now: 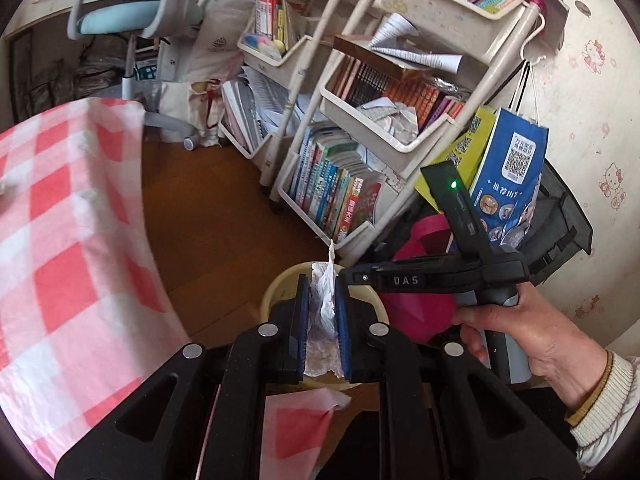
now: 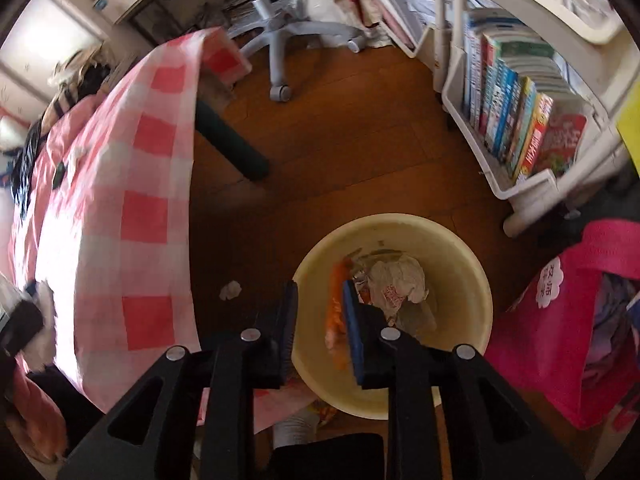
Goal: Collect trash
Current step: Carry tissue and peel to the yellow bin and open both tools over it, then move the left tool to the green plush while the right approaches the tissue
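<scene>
My left gripper (image 1: 323, 304) is shut on a crumpled white tissue (image 1: 325, 312) and holds it above the cream round bin (image 1: 280, 284). My right gripper (image 2: 320, 308) is open and empty, right over the cream bin (image 2: 476, 280). In the bin lie crumpled white paper (image 2: 400, 280) and an orange wrapper (image 2: 336, 320). A small white paper scrap (image 2: 230, 290) lies on the wooden floor left of the bin. In the left wrist view the right gripper's body (image 1: 436, 276) shows, held in a hand (image 1: 532, 340) to the right of the tissue.
A table with a pink-and-white checked cloth (image 1: 60, 240) stands at the left, its dark leg (image 2: 232, 144) on the floor. White shelf carts full of books (image 1: 360, 128) stand behind the bin. A pink bag (image 2: 560, 320) sits right of the bin. An office chair (image 1: 132, 20) stands farther back.
</scene>
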{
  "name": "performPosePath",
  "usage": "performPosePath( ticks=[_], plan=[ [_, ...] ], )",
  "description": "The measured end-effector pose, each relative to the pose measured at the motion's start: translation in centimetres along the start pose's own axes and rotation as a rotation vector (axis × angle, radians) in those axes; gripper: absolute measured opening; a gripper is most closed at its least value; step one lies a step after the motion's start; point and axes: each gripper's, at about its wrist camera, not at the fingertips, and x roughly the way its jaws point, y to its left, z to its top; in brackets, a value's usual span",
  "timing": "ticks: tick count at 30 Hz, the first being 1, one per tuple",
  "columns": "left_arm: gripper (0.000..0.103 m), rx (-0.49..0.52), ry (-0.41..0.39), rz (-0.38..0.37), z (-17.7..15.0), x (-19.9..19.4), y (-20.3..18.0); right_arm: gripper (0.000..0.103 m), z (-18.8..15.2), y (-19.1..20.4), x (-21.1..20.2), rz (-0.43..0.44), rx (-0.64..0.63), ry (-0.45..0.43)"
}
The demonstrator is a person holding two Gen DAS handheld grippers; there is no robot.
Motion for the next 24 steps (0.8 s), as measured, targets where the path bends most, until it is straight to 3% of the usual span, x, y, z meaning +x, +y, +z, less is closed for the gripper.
performPosePath(
  ticks=[2, 6, 8, 10, 12, 17, 24],
  plan=[
    [0.012, 0.01, 0.026, -0.003, 0.2, 2.1, -1.4, 0.047, 0.3, -0.3, -1.6, -0.004, 0.037, -0.079],
    [0.016, 0.008, 0.079, 0.009, 0.5, 5.7, -2.8, 0.05, 0.6, -1.1, -4.5, 0.02, 0.092, -0.231],
    [0.045, -0.001, 0.096, 0.021, 0.7, 6.7, -2.9, 0.052, 0.9, -1.6, -5.3, 0.031, 0.098, -0.292],
    [0.057, -0.005, 0.081, 0.052, 0.9, 7.0, -3.2, 0.053, 1.0, -1.6, -5.9, 0.037, 0.093, -0.335],
    [0.06, -0.003, 0.066, 0.051, 0.9, 6.6, -3.2, 0.055, 1.2, -1.4, -6.3, 0.034, 0.082, -0.364],
    [0.064, 0.009, 0.007, 0.124, 1.2, 3.2, -0.8, 0.055, 2.1, 0.2, -6.5, 0.041, 0.036, -0.403],
    [0.075, -0.097, -0.167, 0.382, 1.6, -6.8, 8.2, 0.062, 3.2, 7.7, -5.0, 0.089, -0.146, -0.389]
  ],
)
